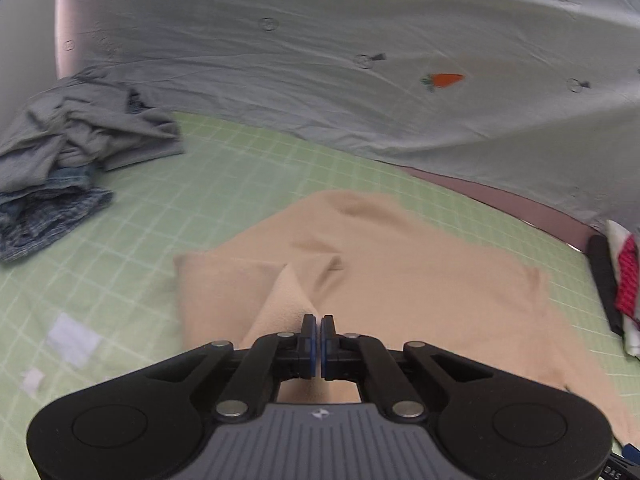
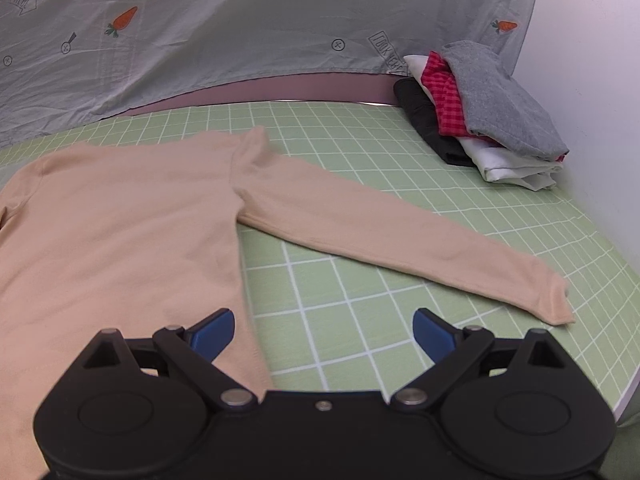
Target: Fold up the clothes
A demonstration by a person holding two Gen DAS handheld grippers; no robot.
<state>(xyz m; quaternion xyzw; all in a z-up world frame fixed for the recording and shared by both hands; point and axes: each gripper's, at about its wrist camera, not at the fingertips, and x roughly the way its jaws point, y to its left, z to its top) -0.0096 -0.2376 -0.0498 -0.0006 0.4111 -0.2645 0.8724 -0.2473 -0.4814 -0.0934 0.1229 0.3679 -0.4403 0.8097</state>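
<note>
A plain peach long-sleeved knit top (image 2: 120, 220) is laid on a light green mat gridded with white lines (image 2: 360, 300). Orange carrots are printed on the pale grey-green sheet (image 1: 360, 60) behind.

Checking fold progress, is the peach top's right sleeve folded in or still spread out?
Spread out. The sleeve lies flat and straight across the green mat, angled away from the body, cuff clear of it.

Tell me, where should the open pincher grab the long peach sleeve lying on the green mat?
Probably at the cuff end of the peach sleeve. It lies flat and free on the green mat, nearest the open right gripper. Come down from above and pinch the cuff's edge, so the sleeve can swing over the shirt body.
</note>
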